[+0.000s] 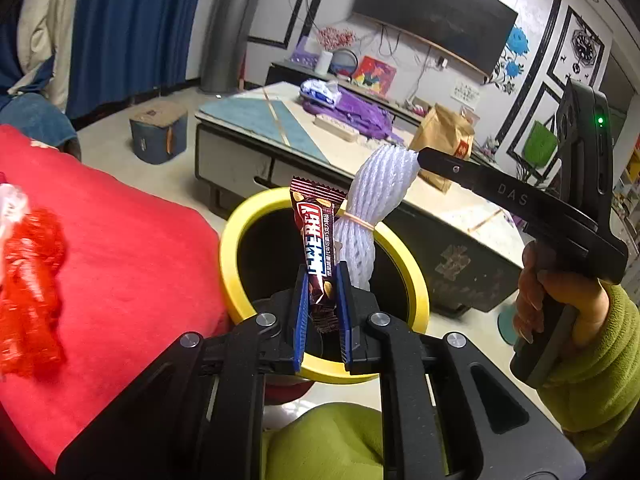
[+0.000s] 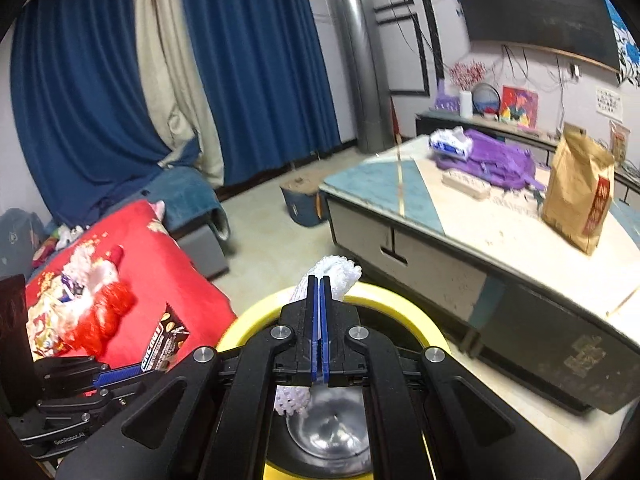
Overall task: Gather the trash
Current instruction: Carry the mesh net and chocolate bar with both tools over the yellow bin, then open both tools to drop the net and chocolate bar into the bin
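Trash bin point(image 1: 240, 248) sits directly below both grippers: left gripper point(image 1: 323, 300) pinches the upright chocolate wrapper point(image 1: 316, 240), right gripper point(image 2: 320, 320) clamps the white foam net point(image 2: 340, 276) (both centre frame, over the opening).

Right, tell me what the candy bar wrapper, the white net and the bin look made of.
Candy bar wrapper: glossy printed plastic film, probably; it shines and has a serrated sealed end.
White net: soft foam mesh, seemingly, with an open lattice, bunched by a rubber band.
Bin: smooth yellow plastic rim, dark inside; its bottom looks like shiny clear film.
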A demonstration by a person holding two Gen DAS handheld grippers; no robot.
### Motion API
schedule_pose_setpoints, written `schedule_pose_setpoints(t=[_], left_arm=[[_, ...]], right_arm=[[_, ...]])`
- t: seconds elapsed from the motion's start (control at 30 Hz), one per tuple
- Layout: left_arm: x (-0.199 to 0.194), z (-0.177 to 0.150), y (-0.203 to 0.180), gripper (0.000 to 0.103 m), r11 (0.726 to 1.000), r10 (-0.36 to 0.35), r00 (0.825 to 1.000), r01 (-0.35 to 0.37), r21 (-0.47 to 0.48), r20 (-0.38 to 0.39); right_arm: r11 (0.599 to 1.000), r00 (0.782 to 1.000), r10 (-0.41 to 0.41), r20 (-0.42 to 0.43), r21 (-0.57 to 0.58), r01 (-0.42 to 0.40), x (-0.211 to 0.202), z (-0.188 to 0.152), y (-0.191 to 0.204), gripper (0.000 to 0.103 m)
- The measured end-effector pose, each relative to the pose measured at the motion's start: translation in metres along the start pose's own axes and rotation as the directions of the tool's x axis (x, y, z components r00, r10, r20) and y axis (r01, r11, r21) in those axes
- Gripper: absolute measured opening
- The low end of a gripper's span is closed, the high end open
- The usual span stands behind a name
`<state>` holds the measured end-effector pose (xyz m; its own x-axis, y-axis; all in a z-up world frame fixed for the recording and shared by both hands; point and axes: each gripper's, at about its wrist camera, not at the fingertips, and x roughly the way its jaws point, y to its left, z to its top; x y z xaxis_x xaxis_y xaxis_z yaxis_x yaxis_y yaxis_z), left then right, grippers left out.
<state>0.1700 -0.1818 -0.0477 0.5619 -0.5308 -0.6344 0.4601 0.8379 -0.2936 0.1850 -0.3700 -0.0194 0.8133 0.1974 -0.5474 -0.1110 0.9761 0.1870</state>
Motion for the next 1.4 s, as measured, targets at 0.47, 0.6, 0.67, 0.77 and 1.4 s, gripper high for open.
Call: schedule_pose_setpoints(t=[0.47, 0.6, 0.67, 0.77, 1.4], left_arm=[[0.025, -0.002, 0.0, 0.036, 1.0, 0.003, 0.999, -0.002, 0.013, -0.041], [0.021, -0.001, 0.001, 0.05, 1.0, 0.001, 1.0, -0.001, 0.008, -0.026], [0.018, -0.001, 0.004, 0.056, 1.0, 0.001, 1.0, -0.001, -0.001, -0.02], [0.009, -0.001, 0.007, 0.071, 1.0, 0.023, 1.0, -0.023, -0.014, -0.001], [-0.065, 0.007, 0.046, 0.092, 0.971, 0.222, 0.964, -0.206, -0.123, 0.143]], right_arm=[[0.993, 0.994, -0.002, -0.11, 0.114, 0.015, 0.026, -0.013, -0.028, 0.026], [0.994, 0.995, -0.021, -0.094, 0.108, 0.031, 0.023, -0.011, -0.027, 0.036], [0.994, 0.996, -0.028, -0.082, 0.106, 0.037, 0.02, -0.009, -0.026, 0.045], [0.995, 0.997, -0.034, -0.066, 0.089, 0.04, 0.016, -0.006, -0.021, 0.05], [0.997, 0.997, 0.073, 0.017, 0.019, -0.073, -0.013, 0.002, 0.042, 0.075]])
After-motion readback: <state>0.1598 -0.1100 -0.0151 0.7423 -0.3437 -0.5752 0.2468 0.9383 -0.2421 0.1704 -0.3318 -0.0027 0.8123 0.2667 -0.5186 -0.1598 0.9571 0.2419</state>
